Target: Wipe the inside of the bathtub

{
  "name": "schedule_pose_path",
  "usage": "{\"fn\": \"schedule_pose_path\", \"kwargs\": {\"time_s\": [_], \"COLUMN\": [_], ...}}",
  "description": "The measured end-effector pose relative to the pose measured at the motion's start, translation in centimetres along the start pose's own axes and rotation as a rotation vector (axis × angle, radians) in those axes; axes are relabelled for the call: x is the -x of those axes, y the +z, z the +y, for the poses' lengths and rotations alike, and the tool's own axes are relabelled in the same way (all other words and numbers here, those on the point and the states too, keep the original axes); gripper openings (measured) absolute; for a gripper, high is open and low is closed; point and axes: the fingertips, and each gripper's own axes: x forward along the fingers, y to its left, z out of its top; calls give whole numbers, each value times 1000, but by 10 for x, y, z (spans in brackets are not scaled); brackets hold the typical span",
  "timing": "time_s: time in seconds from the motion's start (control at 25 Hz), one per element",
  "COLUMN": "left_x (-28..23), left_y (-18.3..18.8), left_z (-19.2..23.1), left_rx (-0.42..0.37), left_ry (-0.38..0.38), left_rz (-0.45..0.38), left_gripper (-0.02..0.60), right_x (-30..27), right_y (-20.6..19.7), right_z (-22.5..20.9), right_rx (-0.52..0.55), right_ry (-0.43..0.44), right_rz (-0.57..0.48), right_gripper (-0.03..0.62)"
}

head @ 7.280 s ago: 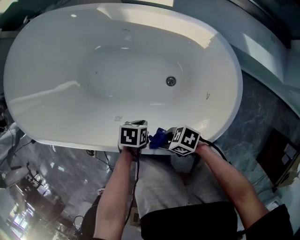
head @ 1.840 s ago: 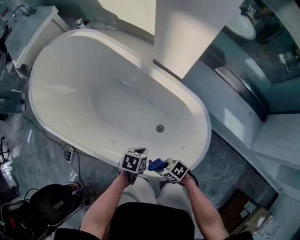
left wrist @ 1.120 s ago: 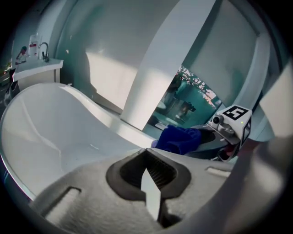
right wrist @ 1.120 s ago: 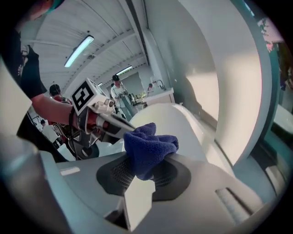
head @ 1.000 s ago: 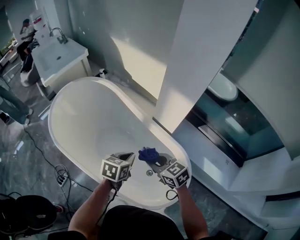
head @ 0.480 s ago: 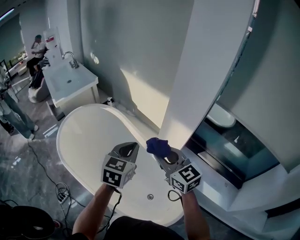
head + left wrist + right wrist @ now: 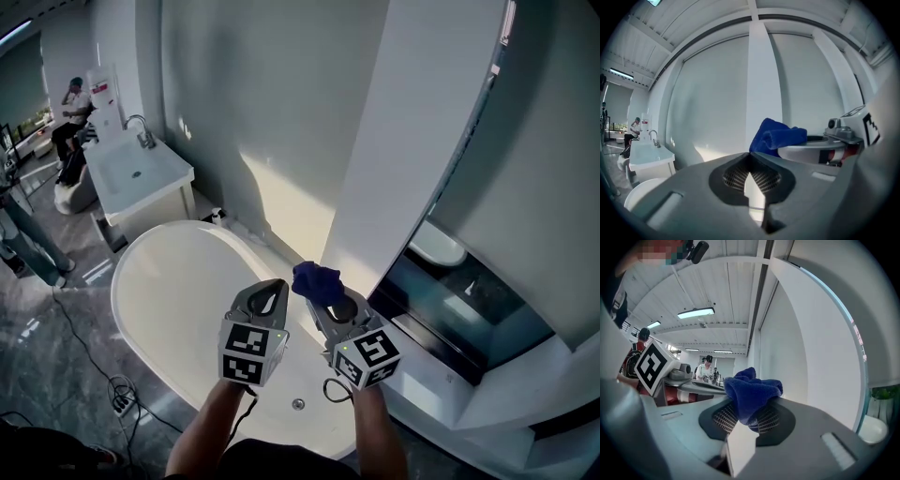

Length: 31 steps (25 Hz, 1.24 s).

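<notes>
The room is bounded by smooth, pale grey walls [image 7: 234, 94], with a patch of sunlight low on the wall behind the tub. A broad, flat white column [image 7: 412, 122] rises just beside the tub's far right end. The floor [image 7: 56, 347] is glossy grey stone with marble veining, and a thin dark cable [image 7: 89, 352] trails across it near the tub's near side. The bathtub [image 7: 178, 281] is a freestanding white oval with a smooth, glossy rolled rim and a round metal drain [image 7: 298, 404] at the end nearest the camera. Behind its far end stands a white rectangular vanity [image 7: 141, 178] carrying a curved metal faucet [image 7: 142, 131]. A seated person [image 7: 70, 103] is visible at the far left. To the right of the column, a small white oval basin [image 7: 441, 246] sits on a dark surface. Both tools are raised above the drain end of the tub, clear of its surface. The left hand-held gripper [image 7: 750, 157] has its grey ribbed jaws together with nothing between them. The right hand-held gripper [image 7: 750, 416] is clamped on a blue cloth [image 7: 752, 390], soft, napped and bunched above the jaw tips, just beside the left tool.
</notes>
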Motion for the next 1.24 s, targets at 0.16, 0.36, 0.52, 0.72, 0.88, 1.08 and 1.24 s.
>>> {"fn": "schedule_pose_path", "kwargs": {"time_s": [0.16,0.36,0.52,0.72,0.88,1.08,1.24], "left_x": [-2,-5,5,11,15,19,34], "left_y": [2,-3,-13,-13,-9,-3,0], "left_z": [-3,-1,0,21,26,32,51], "left_rx": [5,2,4,5,-4,-5,-1], "left_ry": [-8,-1,11,68,85,93,103], "left_rz": [-14,-9,-9,2,-2,5,2], "left_gripper": [3,3,2,3,3,3,3], "right_x": [1,2,3,-1,-6,-13,-29], "right_y": [0,-2,-6,-6,-7,0,6], "right_z": [-1,-3,5,12,17,22,41], "right_rx": [10,32,38,36,42,37,39], "right_ry": [2,1,6,45,75,90,102], "right_rz": [6,6,3,-4,-10,-16,-17], "right_gripper": [81,78,78,78,78,78,78]}}
